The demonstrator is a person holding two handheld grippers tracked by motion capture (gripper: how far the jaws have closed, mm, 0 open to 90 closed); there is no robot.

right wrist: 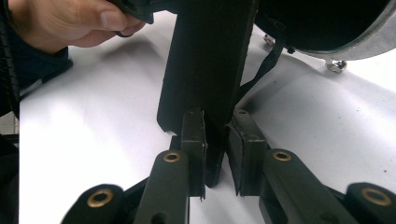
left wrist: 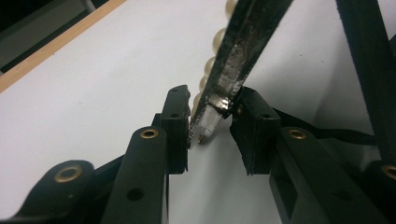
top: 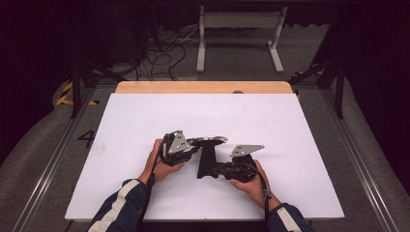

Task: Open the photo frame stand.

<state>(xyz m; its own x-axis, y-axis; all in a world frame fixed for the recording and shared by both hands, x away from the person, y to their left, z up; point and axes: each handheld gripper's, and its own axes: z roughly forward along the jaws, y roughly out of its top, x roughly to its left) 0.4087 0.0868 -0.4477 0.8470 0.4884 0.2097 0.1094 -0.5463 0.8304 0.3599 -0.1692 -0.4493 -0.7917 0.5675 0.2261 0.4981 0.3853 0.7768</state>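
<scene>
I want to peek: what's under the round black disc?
Under the disc a thin black strap hangs above the white table. The table right beneath the disc's middle is covered, so anything there stays hidden.

On the white surface [top: 145, 121] the one obstacle is the black stand [top: 207, 162] near the middle, with its round top plate [top: 209, 140] pointing to twelve o'clock. The left claw [top: 193, 147] crowds it from nine o'clock and the right claw [top: 218, 170] from three o'clock, so no passage is left there. From ten through two o'clock the surface lies bare up to the wooden edge [top: 203, 87]. Wide bare room lies at far nine and far three o'clock.
</scene>
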